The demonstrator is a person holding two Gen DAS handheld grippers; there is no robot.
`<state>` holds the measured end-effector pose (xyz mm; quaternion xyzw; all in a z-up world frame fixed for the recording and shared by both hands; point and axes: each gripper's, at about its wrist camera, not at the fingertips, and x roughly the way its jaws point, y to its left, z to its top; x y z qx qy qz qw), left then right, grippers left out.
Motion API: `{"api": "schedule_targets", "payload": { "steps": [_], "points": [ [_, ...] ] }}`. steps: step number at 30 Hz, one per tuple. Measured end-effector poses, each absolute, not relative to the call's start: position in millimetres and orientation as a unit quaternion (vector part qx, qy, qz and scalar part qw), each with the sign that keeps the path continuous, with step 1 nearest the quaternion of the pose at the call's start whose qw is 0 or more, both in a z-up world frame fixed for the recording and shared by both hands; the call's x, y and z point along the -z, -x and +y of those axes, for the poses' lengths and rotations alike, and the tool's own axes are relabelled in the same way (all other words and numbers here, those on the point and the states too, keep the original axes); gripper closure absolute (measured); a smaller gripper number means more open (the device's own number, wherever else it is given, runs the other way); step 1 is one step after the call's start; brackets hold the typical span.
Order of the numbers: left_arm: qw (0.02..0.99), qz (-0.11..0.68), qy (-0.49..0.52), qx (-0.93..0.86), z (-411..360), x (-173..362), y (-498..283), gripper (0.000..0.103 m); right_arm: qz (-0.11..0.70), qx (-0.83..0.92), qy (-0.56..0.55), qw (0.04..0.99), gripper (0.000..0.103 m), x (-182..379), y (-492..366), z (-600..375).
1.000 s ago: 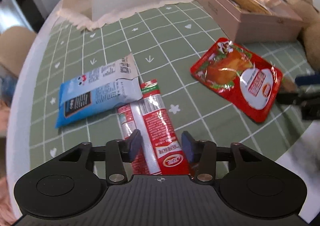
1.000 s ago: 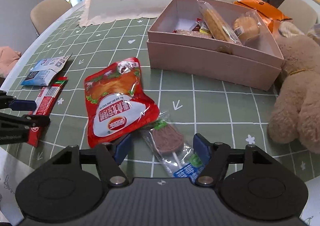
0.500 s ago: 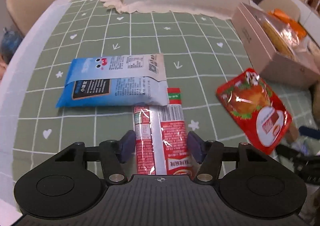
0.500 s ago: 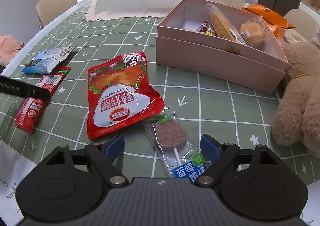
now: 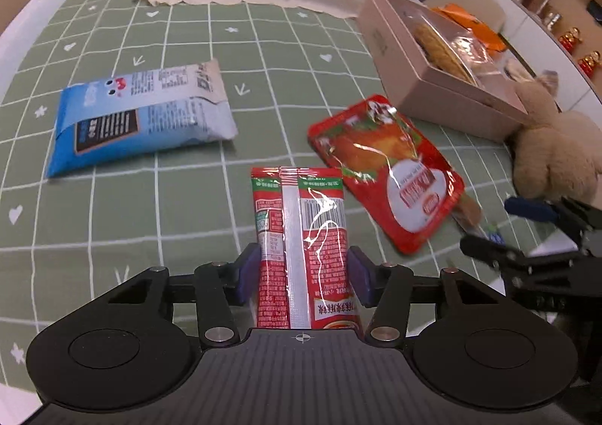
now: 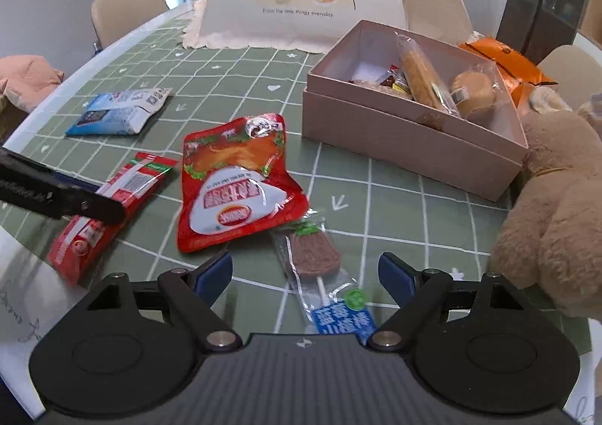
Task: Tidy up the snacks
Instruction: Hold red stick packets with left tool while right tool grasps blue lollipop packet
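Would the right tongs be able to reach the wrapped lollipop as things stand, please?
Probably yes: the right tongs are open with the lollipop lying flat between the fingers, only its top edge tucked against the red pouch.
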<state>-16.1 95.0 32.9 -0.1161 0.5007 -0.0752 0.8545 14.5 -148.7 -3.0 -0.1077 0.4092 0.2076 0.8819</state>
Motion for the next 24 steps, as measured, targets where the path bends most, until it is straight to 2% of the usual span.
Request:
{"api": "schedule_targets", "payload": {
  "steps": [7, 8, 13, 21, 24],
  "points": [
    [0.855, 0.505, 0.088, 0.077, 89, -33, 27, 0.048, 0.458, -0.201, 0.071, 0.863, 0.018, 15, -37, -135],
    [0.855, 0.506, 0.086, 0.077, 89, -33, 28, 0.048, 0.458, -0.203, 0.068, 0.863, 0.021, 15, -35, -132],
    [0.856, 0.503, 0.092, 0.075, 93, -33, 34, 0.047, 0.471, -0.290, 0.056, 0.831, 0.023, 7, -13, -120],
    [0.856, 0.504, 0.095, 0.068, 92, -34, 33, 0.047, 0.477, -0.173, 0.030, 0.861, 0.023, 11, -36, -124],
    [0.856, 0.506, 0.089, 0.060, 89, -34, 32, 0.047, 0.469, -0.167, 0.031, 0.867, 0.017, 13, -42, -117]
  ]
}}
